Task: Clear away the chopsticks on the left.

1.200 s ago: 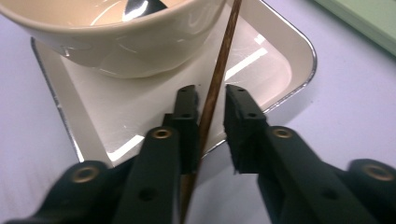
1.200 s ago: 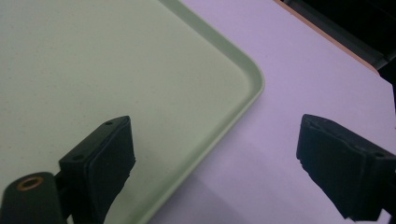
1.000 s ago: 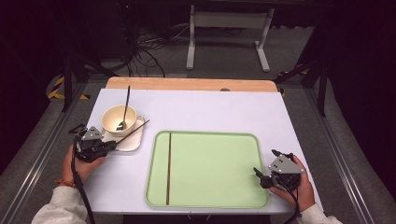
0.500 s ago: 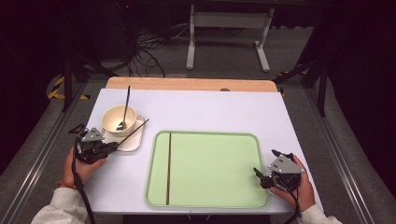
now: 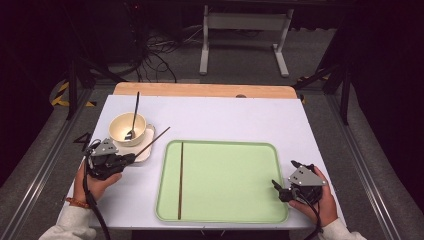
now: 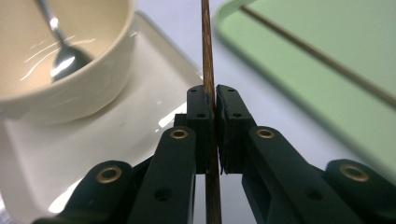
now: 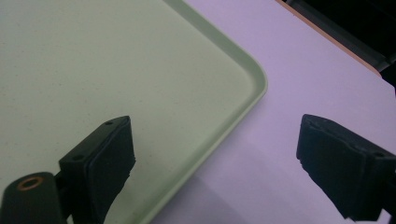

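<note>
Left gripper view: jaws tight on chopstick point(image 6: 208, 56)

Lab: floor cables point(image 5: 150, 65), metal frame point(image 5: 240, 30), dark surroundings.

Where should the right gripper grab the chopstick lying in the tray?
Take the chopstick in the tray near its middle, from straight above, jaws across its width. It lies flat and thin on the green tray floor, beside the left rim, so a side approach has no room.
</note>
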The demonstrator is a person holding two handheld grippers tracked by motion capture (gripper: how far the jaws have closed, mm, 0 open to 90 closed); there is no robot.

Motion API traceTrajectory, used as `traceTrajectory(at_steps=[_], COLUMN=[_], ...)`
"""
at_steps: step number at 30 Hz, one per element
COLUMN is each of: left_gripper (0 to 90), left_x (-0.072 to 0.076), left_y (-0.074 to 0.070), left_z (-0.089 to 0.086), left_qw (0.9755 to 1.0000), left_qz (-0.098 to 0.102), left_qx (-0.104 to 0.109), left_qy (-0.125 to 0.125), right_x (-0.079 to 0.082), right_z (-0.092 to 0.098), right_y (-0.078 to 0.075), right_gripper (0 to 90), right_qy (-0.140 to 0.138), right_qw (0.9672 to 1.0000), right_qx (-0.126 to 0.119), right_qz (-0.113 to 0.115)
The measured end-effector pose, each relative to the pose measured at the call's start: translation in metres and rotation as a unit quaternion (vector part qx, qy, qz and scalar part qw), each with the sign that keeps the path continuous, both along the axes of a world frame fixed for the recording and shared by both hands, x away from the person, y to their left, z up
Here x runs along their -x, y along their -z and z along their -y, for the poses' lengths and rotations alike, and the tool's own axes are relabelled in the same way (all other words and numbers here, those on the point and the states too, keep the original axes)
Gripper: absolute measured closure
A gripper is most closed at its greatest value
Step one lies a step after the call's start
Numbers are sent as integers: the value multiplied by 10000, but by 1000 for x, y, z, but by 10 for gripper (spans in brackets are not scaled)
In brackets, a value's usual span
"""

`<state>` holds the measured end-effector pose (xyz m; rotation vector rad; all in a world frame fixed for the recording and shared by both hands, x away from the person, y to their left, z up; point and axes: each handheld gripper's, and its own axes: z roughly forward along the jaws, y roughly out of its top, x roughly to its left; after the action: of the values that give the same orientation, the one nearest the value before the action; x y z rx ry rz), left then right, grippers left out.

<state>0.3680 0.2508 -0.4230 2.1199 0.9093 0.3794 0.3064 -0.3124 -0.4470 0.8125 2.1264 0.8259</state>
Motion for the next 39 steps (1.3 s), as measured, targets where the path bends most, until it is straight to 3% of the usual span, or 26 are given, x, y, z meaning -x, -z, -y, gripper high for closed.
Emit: traceTrajectory(at_steps=[5,9,12,14,15,19,22,23,25,27,30,39], left_gripper=[850,850,850,850,850,850,850,850,850,850,850,849], left_x=[8,14,17,21,21,26,30,32,34,37,41,46], left_y=[-10,-14,-18,-20,-20,-19,-12,-8,-6,-3,-2,9], left_z=[23,54,82,110,110,142,161,171,177,186,195,209], left_qw=[9996,9989,9974,9946,9946,9905,9869,9845,9838,9815,9829,9815], left_qz=[104,139,153,132,132,9,-165,-274,-291,-390,-357,-723], left_qx=[193,236,215,183,183,246,186,180,146,146,121,113], left_qy=[197,380,667,1009,1009,1353,1597,1722,1762,1867,1803,1767], right_x=[0,-1,-1,-1,-1,-1,-1,-1,-1,-1,-1,-1], right_z=[0,0,-1,-1,-1,0,1,1,1,1,1,4], right_y=[0,1,2,2,2,2,1,1,1,1,1,-1], right_gripper=[117,117,118,117,117,117,117,117,117,117,117,117], right_qy=[8,0,1,5,5,22,44,52,53,51,49,115], right_qw=[10000,10000,10000,10000,10000,10000,10000,10000,10000,10000,10000,9999], right_qx=[6,11,30,40,40,34,11,7,6,9,6,-18], right_qz=[-16,-35,-37,-37,-37,-30,-32,-13,-5,-2,-5,24])
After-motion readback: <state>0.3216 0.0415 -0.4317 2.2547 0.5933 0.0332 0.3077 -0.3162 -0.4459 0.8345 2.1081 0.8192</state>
